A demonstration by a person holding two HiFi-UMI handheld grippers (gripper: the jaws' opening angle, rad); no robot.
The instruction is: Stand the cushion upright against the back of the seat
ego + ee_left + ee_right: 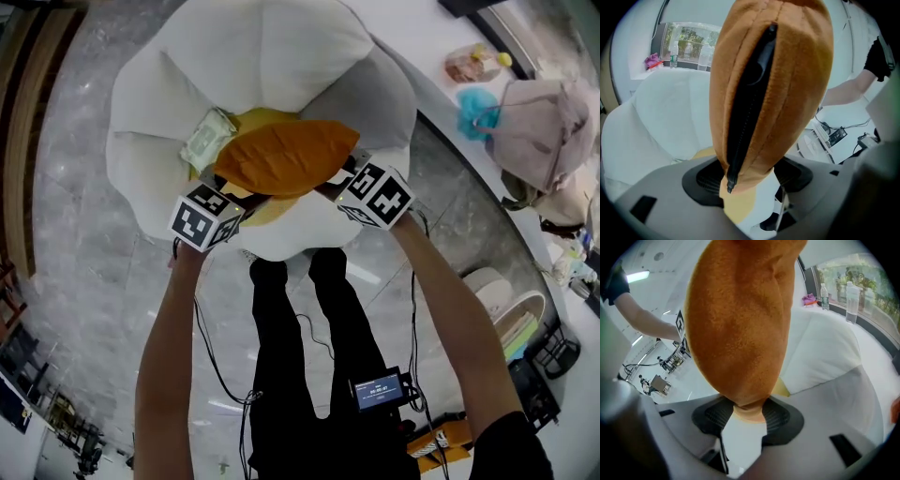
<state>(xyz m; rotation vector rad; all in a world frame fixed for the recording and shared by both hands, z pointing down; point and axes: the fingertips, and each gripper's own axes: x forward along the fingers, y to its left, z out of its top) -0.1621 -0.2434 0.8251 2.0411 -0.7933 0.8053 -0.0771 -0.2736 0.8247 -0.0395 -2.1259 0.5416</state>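
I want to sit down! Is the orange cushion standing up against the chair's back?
No. The orange cushion lies sideways over the white chair, held at each end by the left claw and right claw.

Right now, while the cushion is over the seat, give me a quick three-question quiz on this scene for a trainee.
1. True or false: the left gripper and the right gripper both clamp the orange cushion.
2. Which gripper view shows the cushion's black zipper? A: left. B: right. C: neither.
3. Fill in: the middle of the white seat is coloured ___.
Key: 1 true; 2 A; 3 yellow.
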